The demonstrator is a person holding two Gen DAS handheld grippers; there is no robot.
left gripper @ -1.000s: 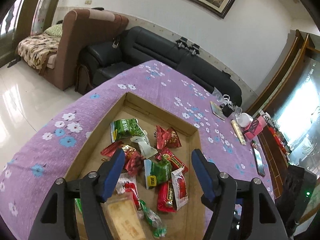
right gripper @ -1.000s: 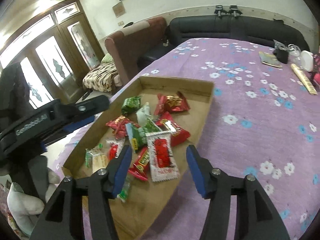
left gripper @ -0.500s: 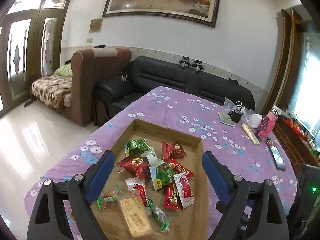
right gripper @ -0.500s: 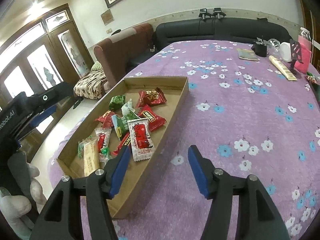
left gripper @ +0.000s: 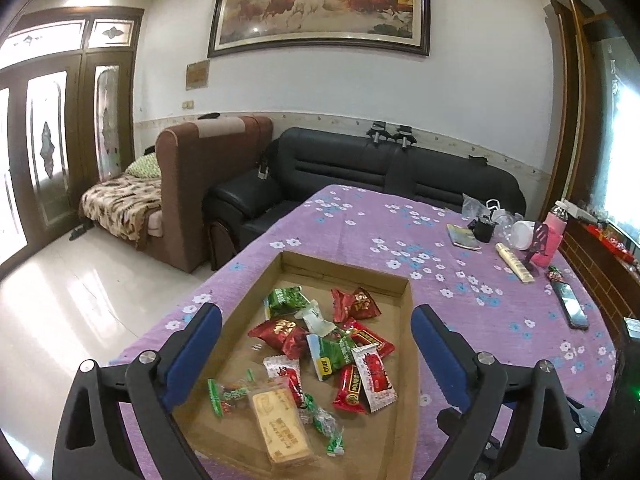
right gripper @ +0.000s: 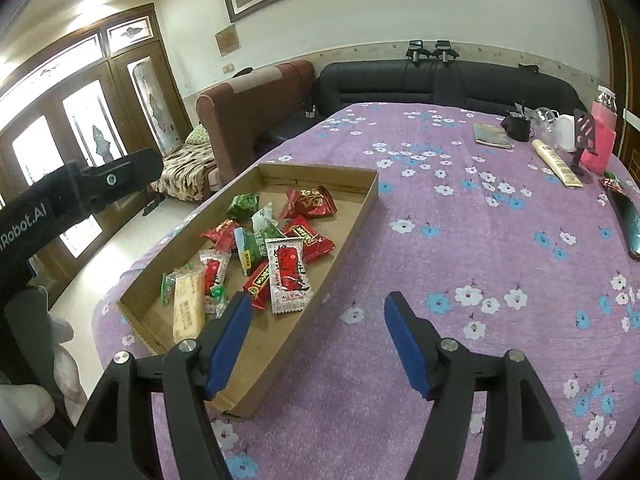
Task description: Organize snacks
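Observation:
A shallow cardboard tray (left gripper: 344, 270) (right gripper: 360, 216) lies on the purple flowered tablecloth and holds several snack packets: red ones (left gripper: 356, 303) (right gripper: 310, 202), green ones (left gripper: 286, 300) (right gripper: 242, 205), a white-and-red packet (left gripper: 374, 378) (right gripper: 288, 274) and a clear-wrapped biscuit bar (left gripper: 280, 428) (right gripper: 187, 302). My left gripper (left gripper: 316, 354) is open and empty, held above the tray's near end. My right gripper (right gripper: 318, 340) is open and empty, above the tray's near right wall and the cloth. The left gripper's body (right gripper: 80, 196) shows at the left of the right wrist view.
At the table's far right stand a pink bottle (left gripper: 558, 228) (right gripper: 602, 136), a black phone stand (right gripper: 582, 140), a white container (left gripper: 522, 234), a long cream box (left gripper: 514, 267) (right gripper: 556, 162), a booklet (right gripper: 492, 135) and a phone (left gripper: 572, 308). Black and brown sofas (left gripper: 360, 168) stand beyond the table.
Both grippers have pulled back and risen away from the tray, still open and empty. The snacks in the tray have not moved.

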